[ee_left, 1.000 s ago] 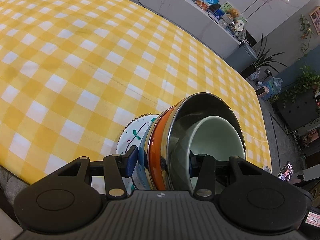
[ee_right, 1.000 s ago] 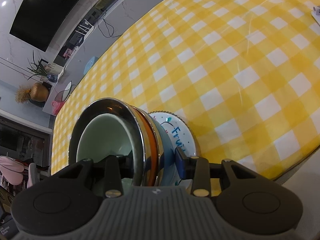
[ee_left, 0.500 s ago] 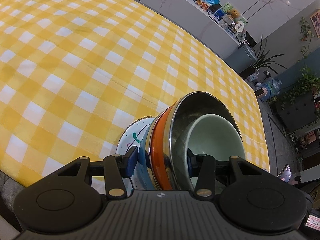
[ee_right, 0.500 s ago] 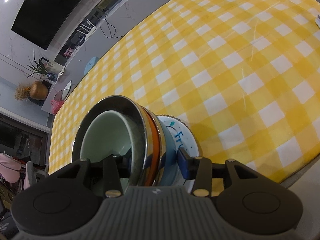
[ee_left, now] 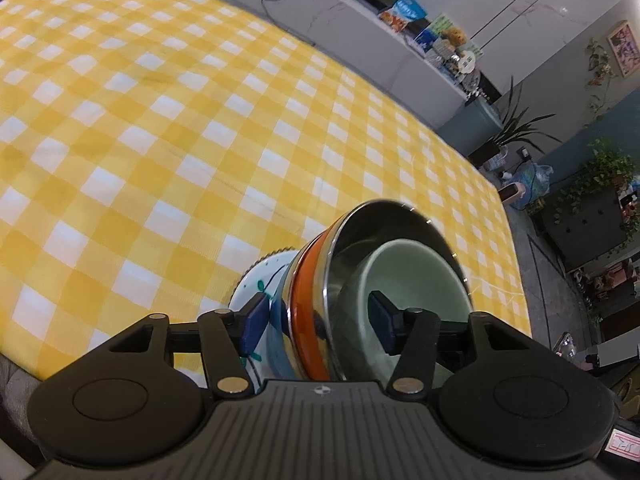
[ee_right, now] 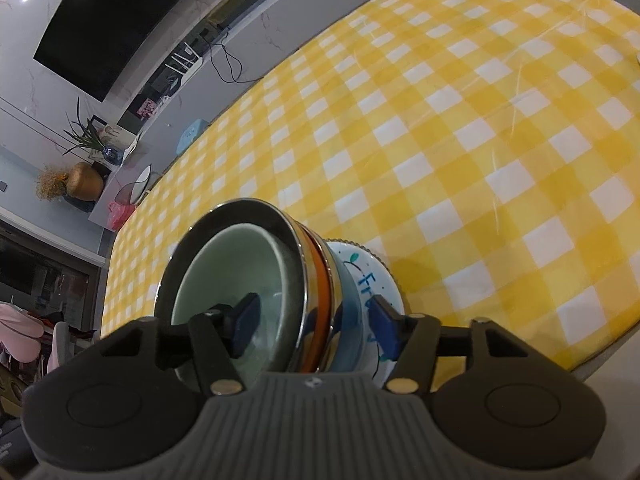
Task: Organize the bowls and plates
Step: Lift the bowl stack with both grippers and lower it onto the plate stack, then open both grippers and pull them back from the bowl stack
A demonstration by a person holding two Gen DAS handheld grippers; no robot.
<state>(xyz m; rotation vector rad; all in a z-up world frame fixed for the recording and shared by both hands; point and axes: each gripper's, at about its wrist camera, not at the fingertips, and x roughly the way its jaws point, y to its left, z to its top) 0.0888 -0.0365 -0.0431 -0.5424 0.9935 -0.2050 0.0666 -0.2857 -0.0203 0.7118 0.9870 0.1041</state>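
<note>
A nested stack stands on a white painted plate (ee_left: 260,276) near the table's front edge: a pale green bowl (ee_left: 412,280) inside a steel bowl (ee_left: 384,220), over an orange bowl (ee_left: 308,292) and a blue bowl (ee_left: 278,320). My left gripper (ee_left: 318,318) straddles the stack's wall, one pad inside the green bowl and one outside by the plate; its jaws are opening and the pads stand off the dishes. My right gripper (ee_right: 312,326) straddles the opposite side of the green bowl (ee_right: 228,264) and plate (ee_right: 380,276) the same way, its jaws opening too.
The yellow checked tablecloth (ee_left: 160,120) stretches far beyond the stack. The table's front edge (ee_right: 580,344) runs just below it. A grey counter (ee_left: 360,12) with snack bags, potted plants (ee_left: 516,128) and a dark TV screen (ee_right: 120,20) lie past the table.
Both grippers' jaws have spread wider and their pads have come off the stack's walls. The stack stays in about the same spot on the plate.
</note>
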